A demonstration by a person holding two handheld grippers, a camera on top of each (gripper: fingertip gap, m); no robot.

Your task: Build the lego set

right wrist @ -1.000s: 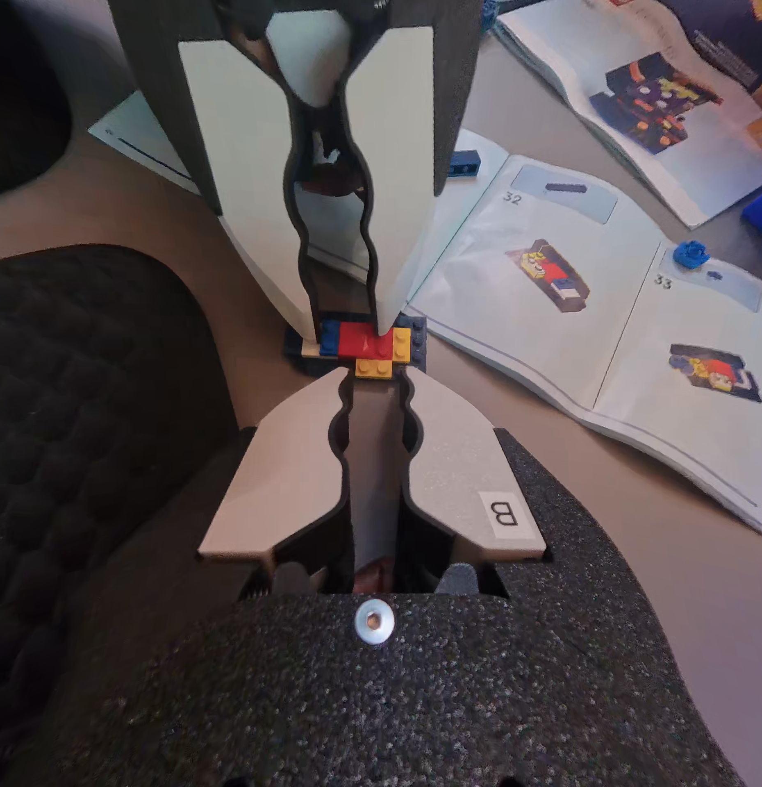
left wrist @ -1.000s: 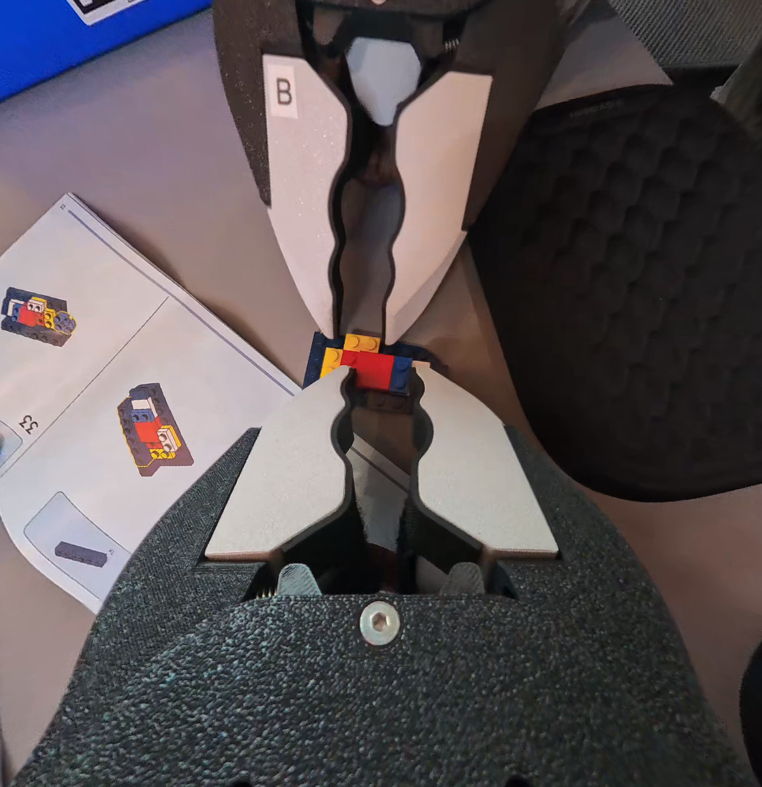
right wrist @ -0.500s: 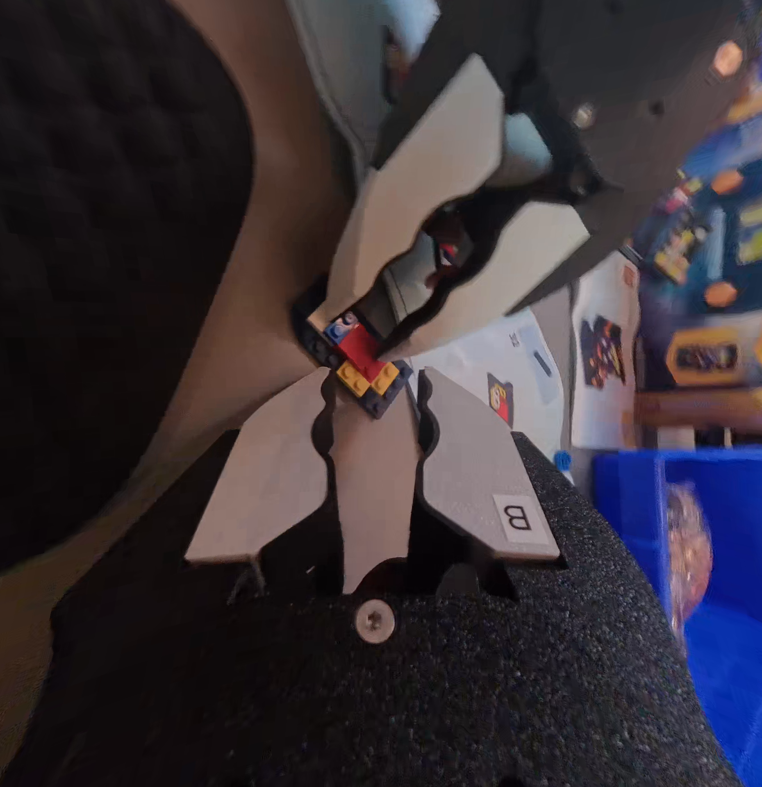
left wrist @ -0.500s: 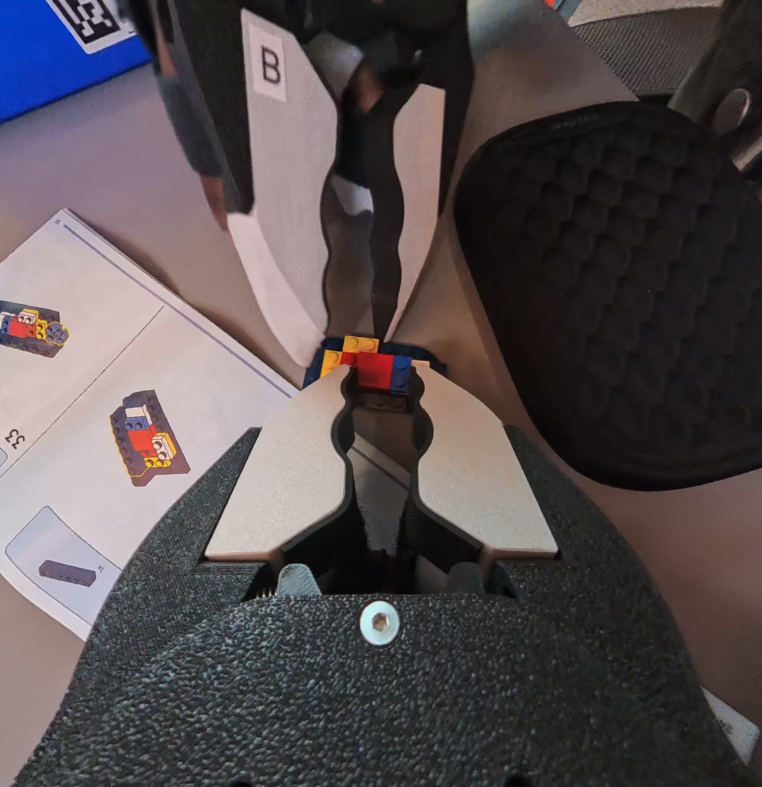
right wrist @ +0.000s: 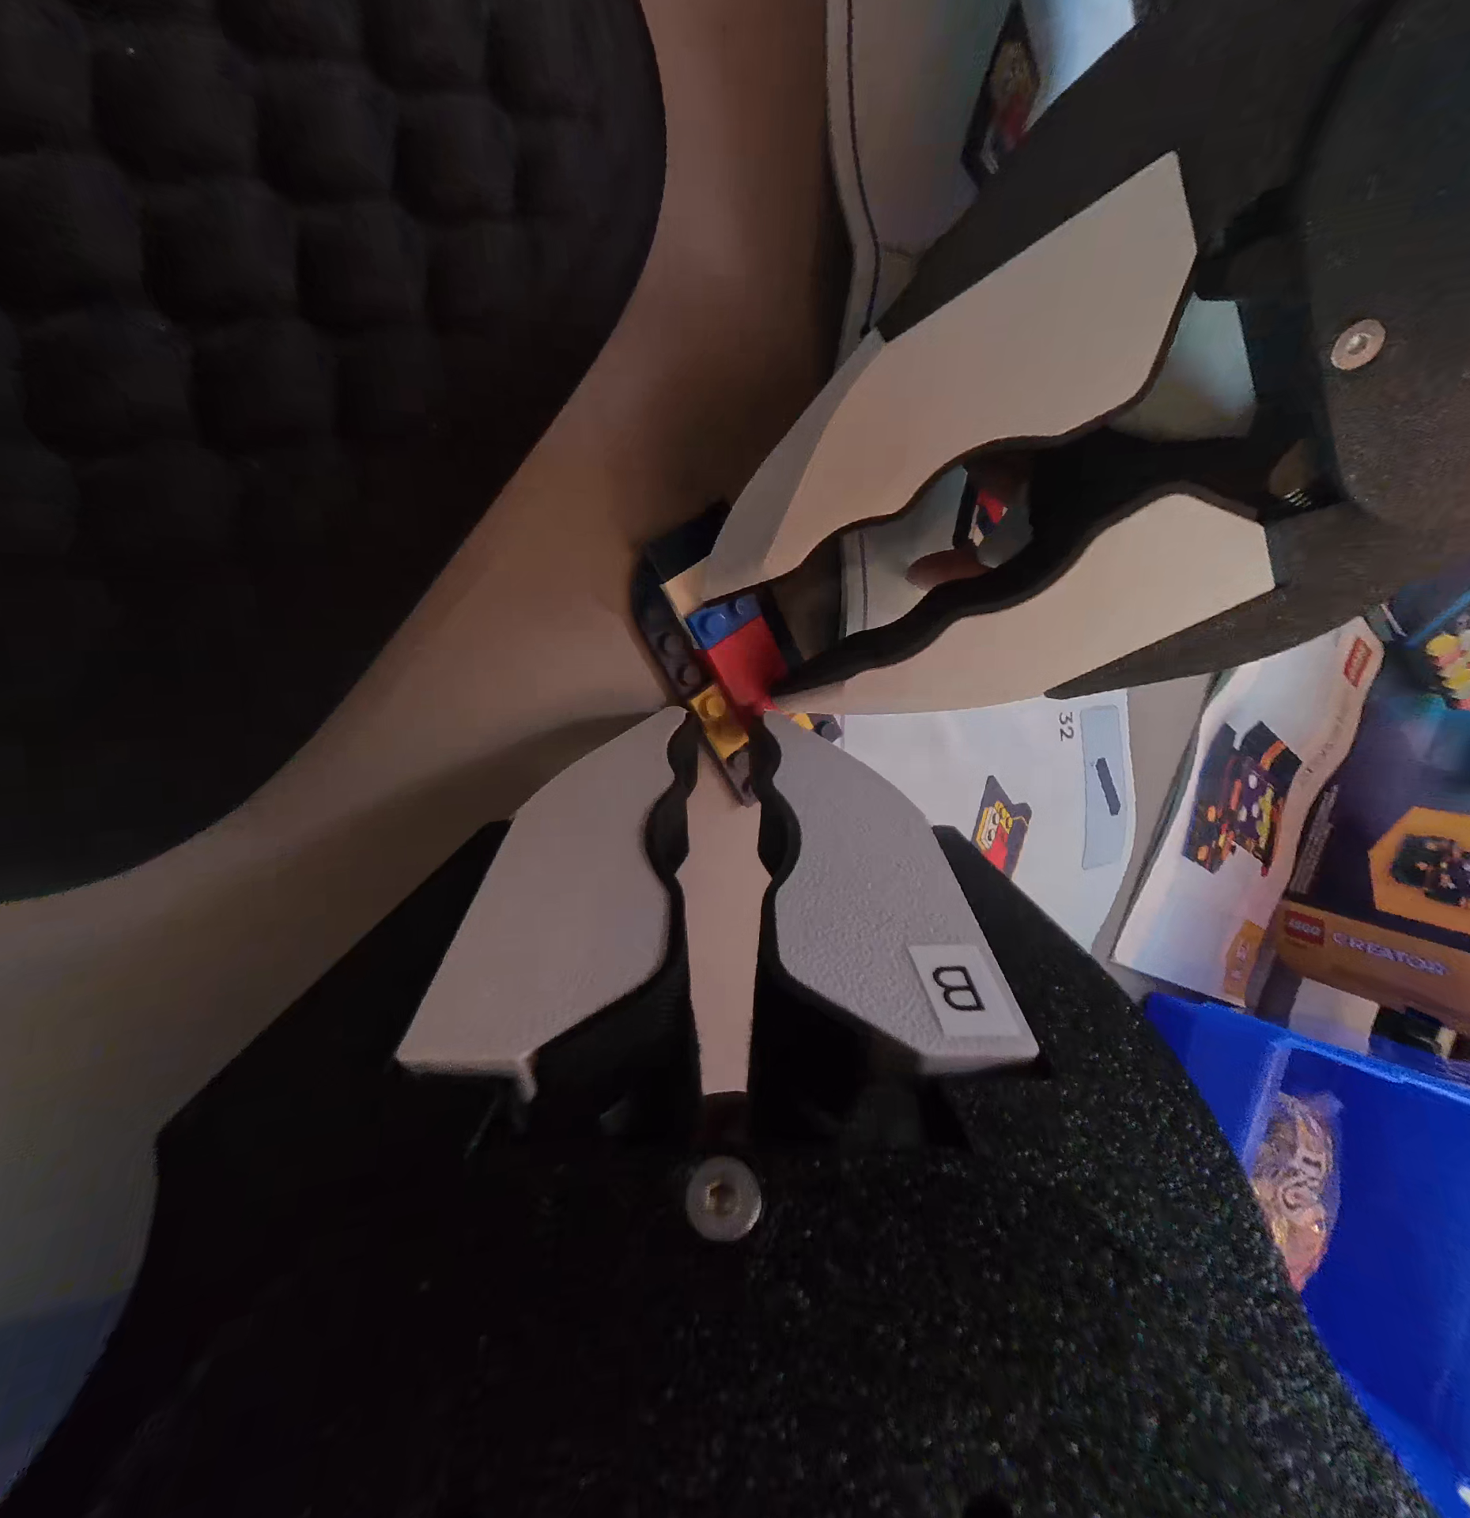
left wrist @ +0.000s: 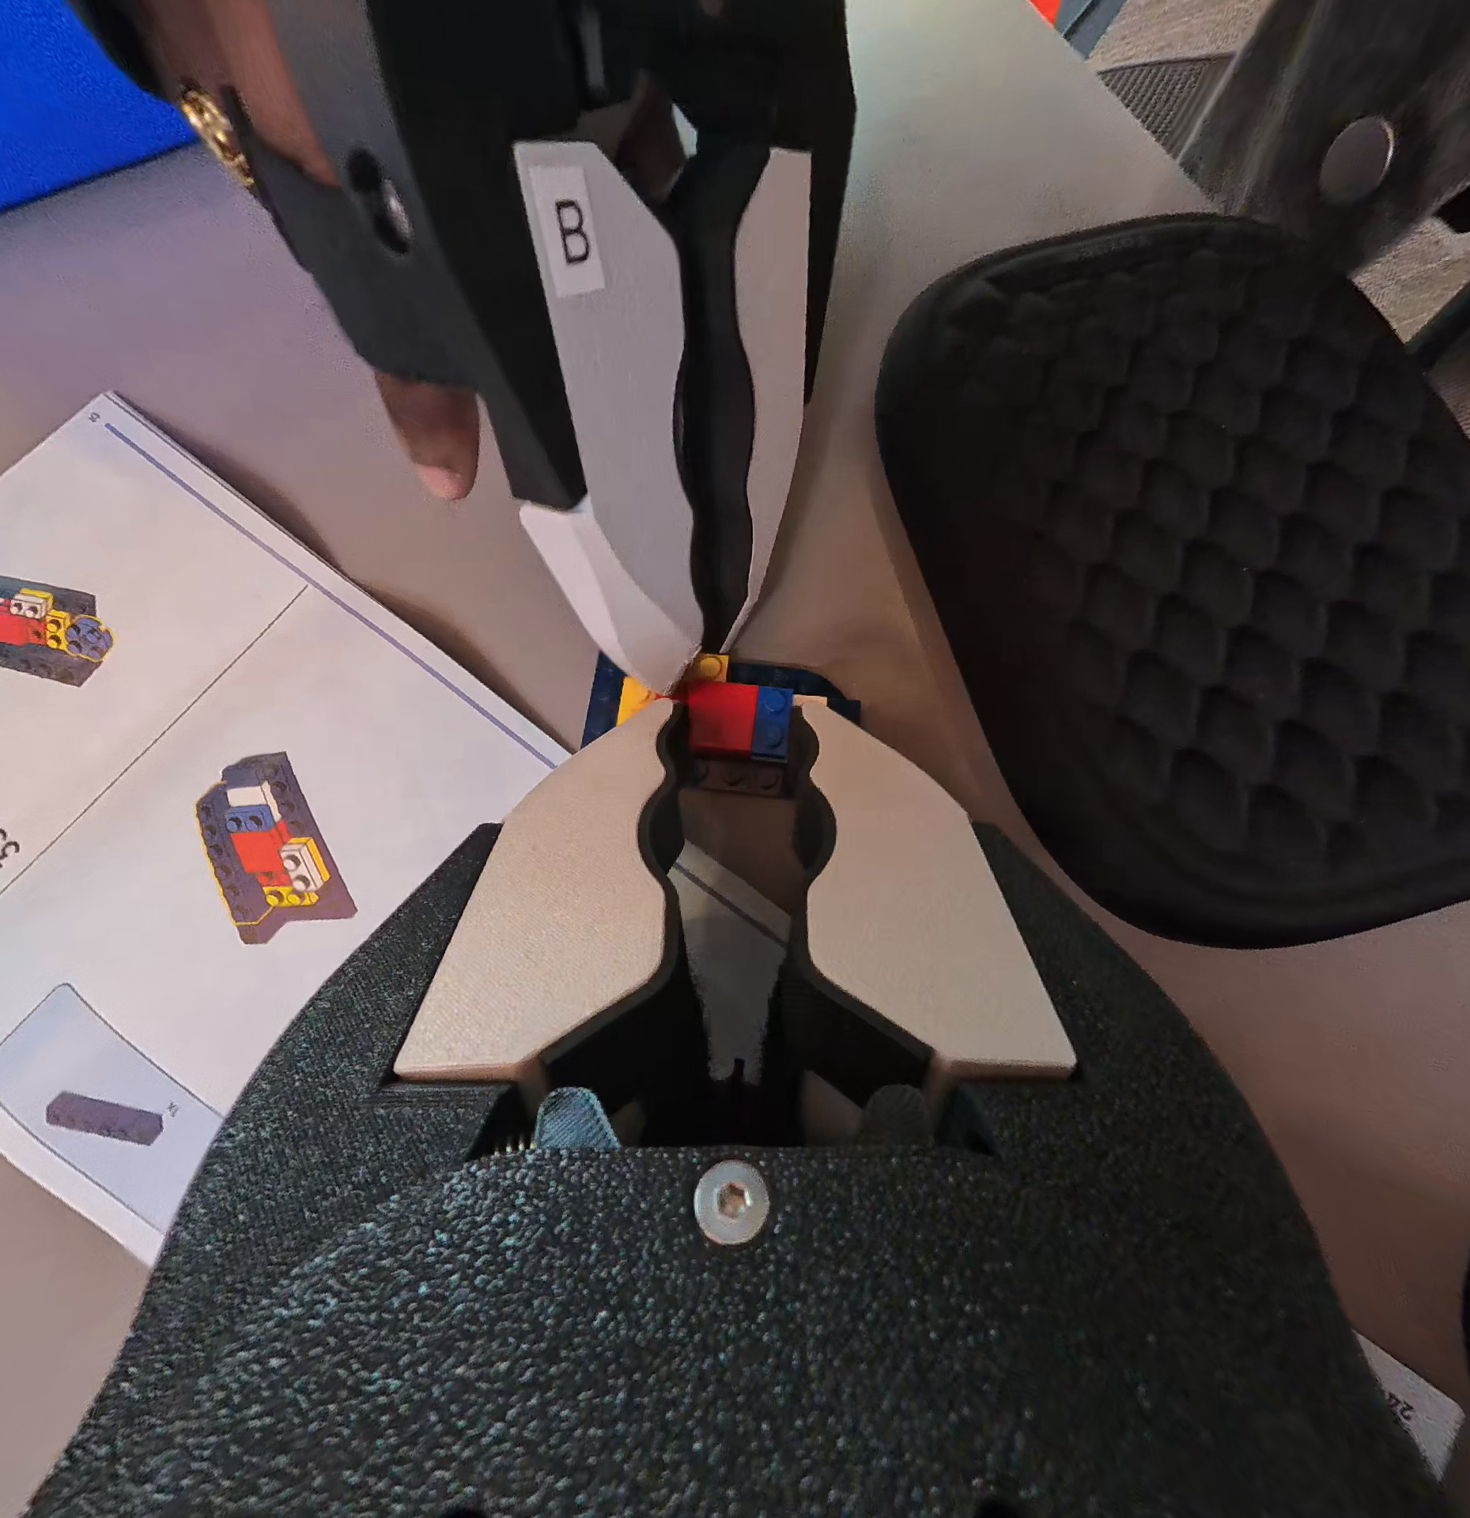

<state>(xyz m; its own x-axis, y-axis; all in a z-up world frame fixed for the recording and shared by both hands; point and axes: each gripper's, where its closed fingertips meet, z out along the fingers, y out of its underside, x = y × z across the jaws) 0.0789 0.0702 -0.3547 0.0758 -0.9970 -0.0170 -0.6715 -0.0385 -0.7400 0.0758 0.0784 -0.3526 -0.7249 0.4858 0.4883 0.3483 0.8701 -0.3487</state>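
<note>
A small brick model (left wrist: 719,719) has red, blue and yellow bricks on a dark blue base. My left gripper (left wrist: 731,731) is shut on it across the red and blue bricks and holds it above the table. My right gripper (left wrist: 702,653) comes in from the far side, with its tips closed on the yellow brick (left wrist: 711,667) at the model's far edge. In the right wrist view, my right gripper (right wrist: 723,727) pinches the yellow brick (right wrist: 715,719) and the dark plate under it. There the left gripper (right wrist: 748,624) clamps the model (right wrist: 739,649) from the upper right.
An open instruction booklet (left wrist: 222,698) lies on the table at the left; it also shows in the right wrist view (right wrist: 1002,780). A black quilted chair seat (left wrist: 1208,575) is at the right. A blue bin (right wrist: 1372,1232) and a toy box (right wrist: 1413,862) stand nearby. Less than 4 cm separates the two grippers' tips.
My right gripper opened, rolled sideways and closed again on the yellow end of the model. My left gripper kept its hold and barely moved.
</note>
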